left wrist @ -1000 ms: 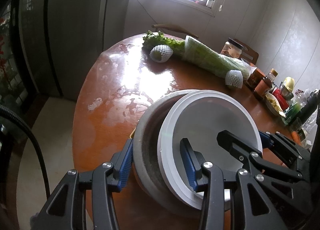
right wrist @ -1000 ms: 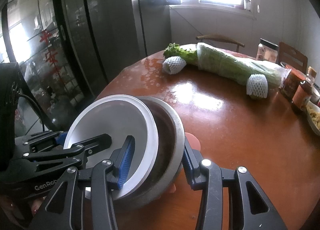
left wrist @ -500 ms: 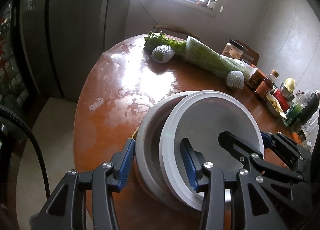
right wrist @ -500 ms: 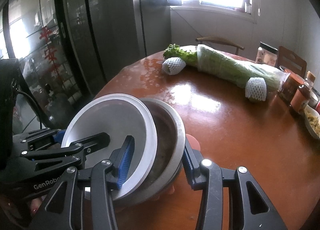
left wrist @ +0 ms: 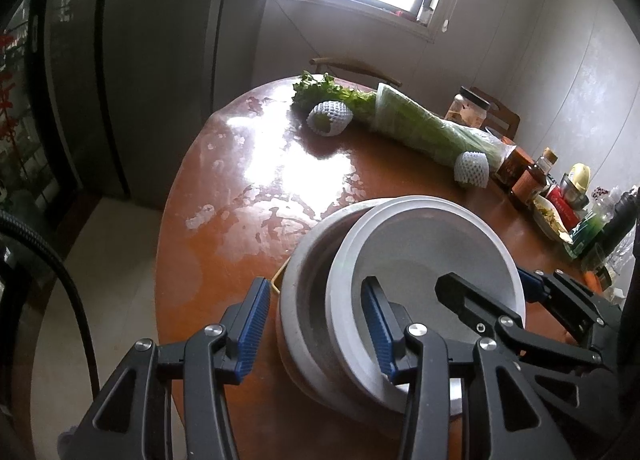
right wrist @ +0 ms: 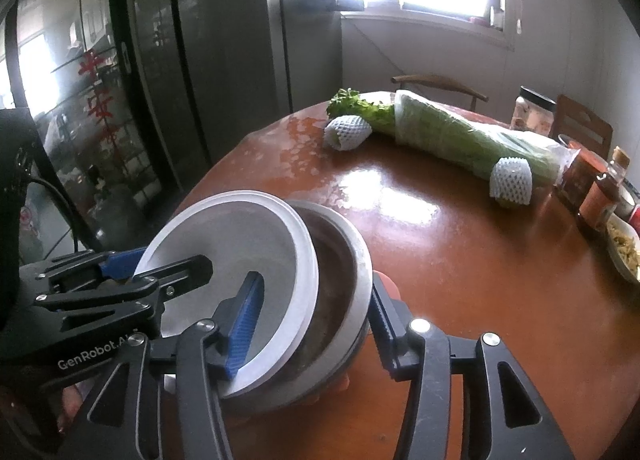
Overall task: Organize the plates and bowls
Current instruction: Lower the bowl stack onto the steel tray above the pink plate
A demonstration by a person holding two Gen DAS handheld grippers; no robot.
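Note:
A white bowl (left wrist: 424, 260) sits tilted inside a larger grey bowl (left wrist: 308, 300); both are held above the brown round table (left wrist: 240, 187). My left gripper (left wrist: 316, 324) straddles the near rims of the two bowls, one finger outside the grey bowl, one inside the white bowl. My right gripper (right wrist: 312, 316) holds the opposite side of the same stack, with the white bowl (right wrist: 240, 236) and grey bowl (right wrist: 344, 260) between its fingers. Each gripper shows in the other's view.
Bagged celery (left wrist: 424, 127) and two foam-netted fruits (left wrist: 330, 117) lie at the table's far side. Jars, bottles and a dish of food (left wrist: 552, 215) crowd the right edge. A dark fridge (right wrist: 192, 59) stands on the left, chairs behind the table.
Both grippers and the bowl stack have risen slightly together; the table appears a little lower and farther. The grip has not changed.

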